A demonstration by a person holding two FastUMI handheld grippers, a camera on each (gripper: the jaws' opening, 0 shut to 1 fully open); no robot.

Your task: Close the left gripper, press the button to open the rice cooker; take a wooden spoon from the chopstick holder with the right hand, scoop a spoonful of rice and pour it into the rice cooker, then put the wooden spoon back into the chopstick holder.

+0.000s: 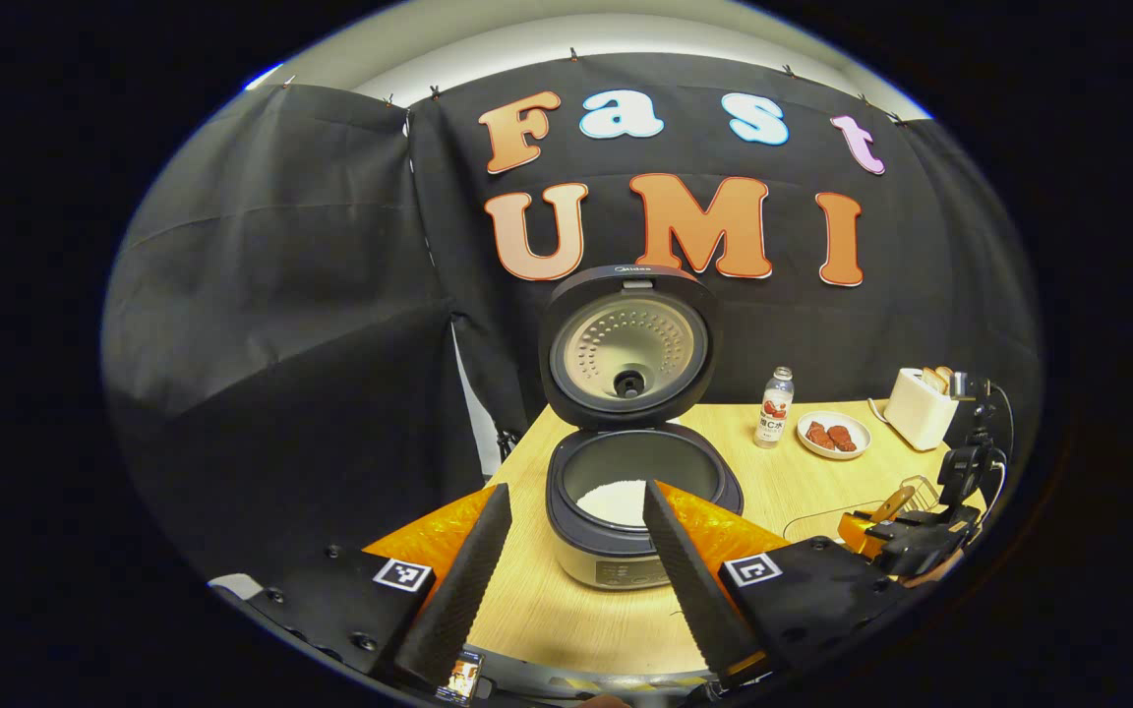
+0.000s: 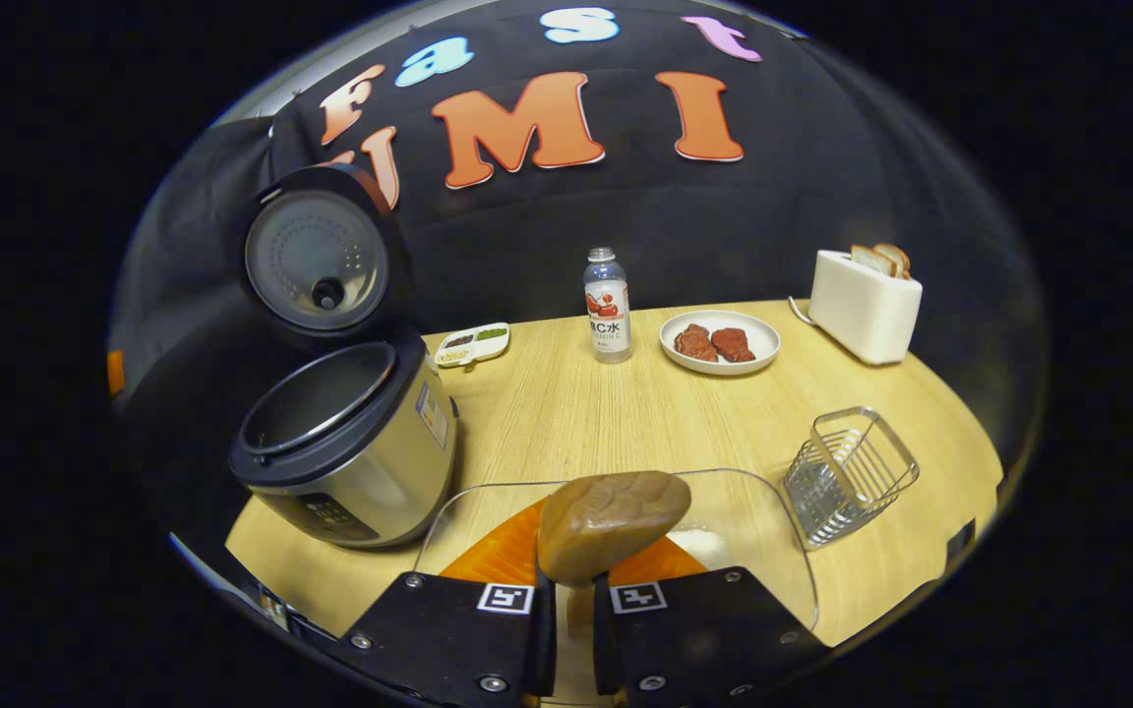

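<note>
The rice cooker (image 1: 626, 551) stands open in the left gripper view, lid (image 1: 630, 354) upright and white rice (image 1: 614, 500) in its pot. My left gripper (image 1: 576, 492) hovers in front of it, open, with nothing between its fingers. In the right gripper view my right gripper (image 2: 571, 602) is shut on the wooden spoon (image 2: 611, 521), whose bowl hangs over a clear glass container (image 2: 763, 511) holding some rice (image 2: 702, 541). The wire chopstick holder (image 2: 847, 472) stands to the right of it. The open rice cooker (image 2: 350, 452) is on the left. The right gripper (image 1: 906, 539) also shows far right.
At the back of the wooden table (image 2: 566, 413) stand a drink bottle (image 2: 608, 307), a plate of meat (image 2: 719, 342), a white toaster with bread (image 2: 866, 300) and a small divided dish (image 2: 473, 344). The table's front edge runs close under both grippers.
</note>
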